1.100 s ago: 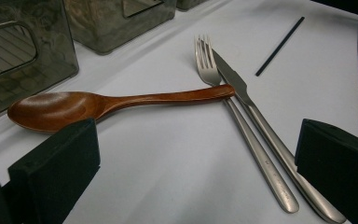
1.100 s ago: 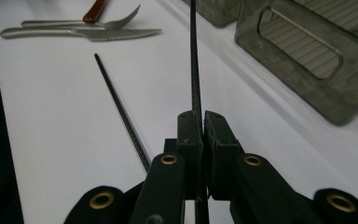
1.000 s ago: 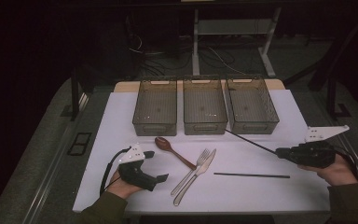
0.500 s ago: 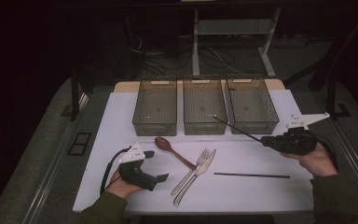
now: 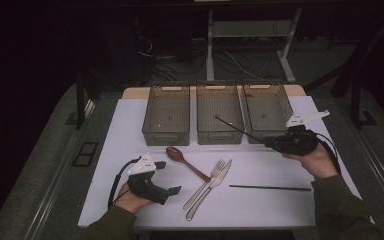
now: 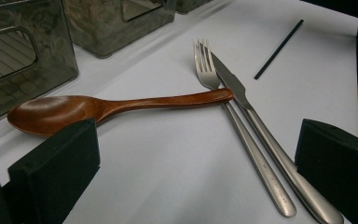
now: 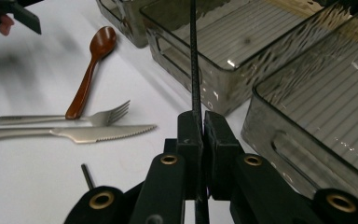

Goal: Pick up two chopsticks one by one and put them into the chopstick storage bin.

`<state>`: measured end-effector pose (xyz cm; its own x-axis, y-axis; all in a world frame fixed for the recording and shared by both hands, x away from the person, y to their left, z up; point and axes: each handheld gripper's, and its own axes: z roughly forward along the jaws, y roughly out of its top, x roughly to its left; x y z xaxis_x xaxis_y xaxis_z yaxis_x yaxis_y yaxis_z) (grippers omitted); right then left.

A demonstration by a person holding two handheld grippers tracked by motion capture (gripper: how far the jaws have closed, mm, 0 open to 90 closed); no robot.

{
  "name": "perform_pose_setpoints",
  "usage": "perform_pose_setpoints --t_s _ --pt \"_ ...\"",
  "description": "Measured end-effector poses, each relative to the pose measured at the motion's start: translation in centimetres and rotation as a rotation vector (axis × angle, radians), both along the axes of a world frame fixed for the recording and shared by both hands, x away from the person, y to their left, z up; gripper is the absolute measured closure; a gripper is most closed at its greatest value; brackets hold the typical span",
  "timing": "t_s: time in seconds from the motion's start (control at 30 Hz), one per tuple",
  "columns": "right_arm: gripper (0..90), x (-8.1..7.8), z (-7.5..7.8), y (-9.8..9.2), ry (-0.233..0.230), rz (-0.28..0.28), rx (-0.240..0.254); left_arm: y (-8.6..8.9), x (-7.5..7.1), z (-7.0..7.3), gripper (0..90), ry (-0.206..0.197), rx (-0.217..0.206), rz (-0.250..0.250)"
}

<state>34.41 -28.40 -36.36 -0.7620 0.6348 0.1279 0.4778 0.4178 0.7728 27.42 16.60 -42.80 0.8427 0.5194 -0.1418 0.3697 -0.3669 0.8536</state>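
My right gripper (image 5: 270,144) (image 7: 200,130) is shut on a thin black chopstick (image 5: 240,130) (image 7: 194,60). It holds the stick off the table, slanting up and left over the front of the middle bin (image 5: 219,136) and right bin (image 5: 280,107). A second black chopstick (image 5: 270,188) (image 6: 278,49) lies flat near the front right. My left gripper (image 5: 167,177) (image 6: 196,168) rests open at the front left, pads touching nothing. Just ahead of it lies a wooden spoon (image 5: 182,160) (image 6: 121,105), whose handle tip touches a steel fork (image 5: 205,185) (image 6: 242,130) beside a knife (image 5: 212,187) (image 6: 256,121).
Three clear plastic bins stand in a row at the back of the white mat, including the left bin (image 5: 166,136). Each looks bare inside. Dark floor, cables and table legs lie beyond them. The mat's front edge is close to both hands.
The right gripper has carried its chopstick left and back toward the bins, rising slightly. The left gripper and the cutlery on the mat have stayed put.
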Motion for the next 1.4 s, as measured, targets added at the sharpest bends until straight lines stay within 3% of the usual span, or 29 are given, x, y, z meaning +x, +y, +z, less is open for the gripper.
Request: perform_pose_setpoints --t_s 0.4,1.27,1.4 --pt "85.9 1.8 0.6 3.3 0.005 -0.02 -0.008 -0.2 -0.1 0.0 0.0 -0.005 0.001 -0.004" --pt "85.9 7.4 2.2 13.7 0.031 -0.056 -0.032 -0.4 -0.1 0.0 0.0 -0.008 -0.001 0.001" --pt "85.8 8.5 2.1 16.2 0.043 -0.058 -0.05 -0.4 -0.1 0.0 0.0 -0.009 0.004 -0.003"
